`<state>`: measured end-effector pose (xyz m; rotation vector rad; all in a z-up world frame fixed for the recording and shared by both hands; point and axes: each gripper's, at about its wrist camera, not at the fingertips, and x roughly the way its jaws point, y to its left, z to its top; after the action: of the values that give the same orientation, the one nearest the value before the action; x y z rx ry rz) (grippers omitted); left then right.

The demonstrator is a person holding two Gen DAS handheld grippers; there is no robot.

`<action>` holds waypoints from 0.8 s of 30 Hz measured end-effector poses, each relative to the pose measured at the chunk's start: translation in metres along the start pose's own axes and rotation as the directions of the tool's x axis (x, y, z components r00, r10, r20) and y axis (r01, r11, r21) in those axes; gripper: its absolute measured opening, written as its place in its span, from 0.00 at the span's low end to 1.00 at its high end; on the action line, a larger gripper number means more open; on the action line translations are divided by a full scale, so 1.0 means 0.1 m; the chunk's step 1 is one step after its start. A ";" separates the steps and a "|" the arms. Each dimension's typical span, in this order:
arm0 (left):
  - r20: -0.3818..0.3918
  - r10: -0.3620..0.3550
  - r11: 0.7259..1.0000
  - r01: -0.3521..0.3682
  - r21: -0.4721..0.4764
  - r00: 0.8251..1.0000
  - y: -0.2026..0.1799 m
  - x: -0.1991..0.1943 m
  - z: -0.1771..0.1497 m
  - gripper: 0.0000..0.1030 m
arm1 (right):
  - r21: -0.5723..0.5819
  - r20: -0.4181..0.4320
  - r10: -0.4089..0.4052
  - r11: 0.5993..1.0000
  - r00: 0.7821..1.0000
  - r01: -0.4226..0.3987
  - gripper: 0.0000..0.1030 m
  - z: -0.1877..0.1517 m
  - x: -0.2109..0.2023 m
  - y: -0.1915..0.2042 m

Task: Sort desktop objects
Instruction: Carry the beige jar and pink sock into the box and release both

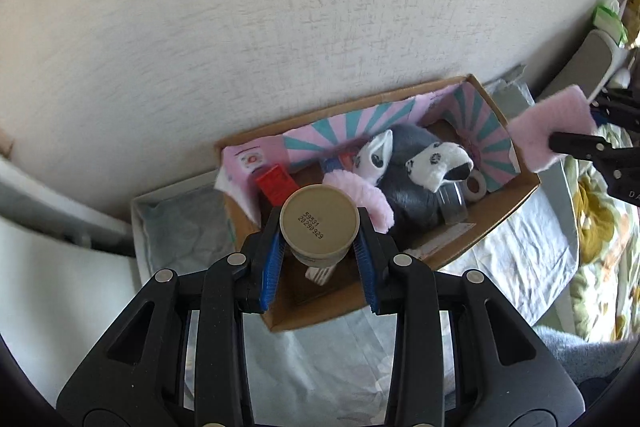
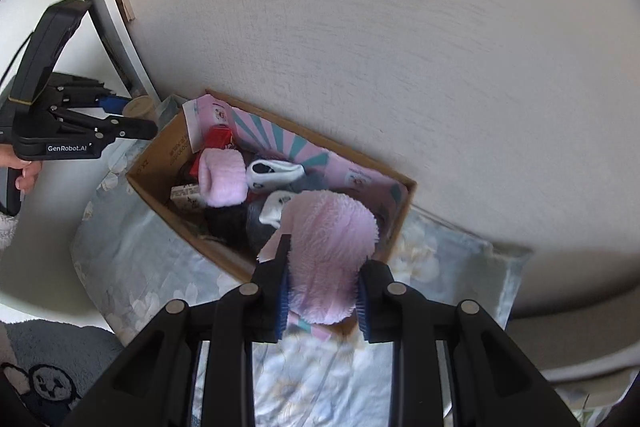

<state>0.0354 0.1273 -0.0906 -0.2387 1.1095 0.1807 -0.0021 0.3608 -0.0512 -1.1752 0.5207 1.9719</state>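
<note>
Jar (image 1: 319,220) and pink sock (image 2: 334,259) held above box rim (image 2: 168,205).

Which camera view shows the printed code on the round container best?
The left wrist view: the left gripper holds the round container close, code facing the camera. In the right wrist view the container is small, side-on, code hidden.

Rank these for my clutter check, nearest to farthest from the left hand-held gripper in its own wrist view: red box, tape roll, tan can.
1. tan can, clamped in the left hand-held gripper.
2. red box, just beyond, in the cardboard box's left end.
3. tape roll, right end.
</note>
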 end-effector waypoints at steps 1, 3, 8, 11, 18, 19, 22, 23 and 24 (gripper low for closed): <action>-0.009 -0.001 1.000 0.001 0.007 1.000 -0.01 0.04 0.04 0.29 | -0.007 -0.012 0.007 1.000 1.000 -0.007 0.24 0.05 0.05 0.01; -0.032 -0.006 1.000 0.007 0.025 0.999 -0.05 0.13 0.11 0.29 | -0.020 -0.033 0.021 1.000 0.999 -0.022 0.24 0.15 0.15 0.05; -0.061 -0.006 0.998 0.010 0.064 0.998 -0.15 0.29 0.25 0.29 | -0.013 -0.062 0.083 0.996 0.995 -0.084 0.24 0.39 0.37 0.12; -0.073 0.002 0.997 0.004 0.083 0.997 -0.21 0.37 0.31 0.29 | -0.009 -0.075 0.119 0.993 0.990 -0.120 0.24 0.49 0.48 0.19; -0.077 0.040 0.992 -0.030 0.125 0.996 -0.31 0.49 0.42 0.29 | -0.001 -0.106 0.115 0.993 0.988 -0.115 0.24 0.56 0.69 0.26; -0.078 0.040 0.992 -0.030 0.124 0.996 -0.31 0.51 0.44 0.29 | 0.003 -0.110 0.117 0.993 0.987 -0.117 0.24 0.57 0.71 0.25; -0.073 0.051 0.991 -0.042 0.125 0.996 -0.30 0.54 0.45 0.29 | 0.022 -0.120 0.138 0.990 0.983 -0.136 0.24 0.58 0.76 0.22; -0.072 0.056 0.991 -0.047 0.127 0.996 -0.31 0.54 0.45 0.29 | 0.024 -0.120 0.139 0.990 0.983 -0.137 0.24 0.58 0.77 0.22; -0.071 0.060 0.990 -0.050 0.128 0.996 -0.31 0.55 0.45 0.29 | 0.025 -0.122 0.141 0.990 0.982 -0.139 0.24 0.58 0.78 0.21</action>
<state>0.1060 0.1119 -0.1179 -0.1027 1.1984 0.1512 -0.0730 0.4180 -0.0912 -1.2866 0.6989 2.0176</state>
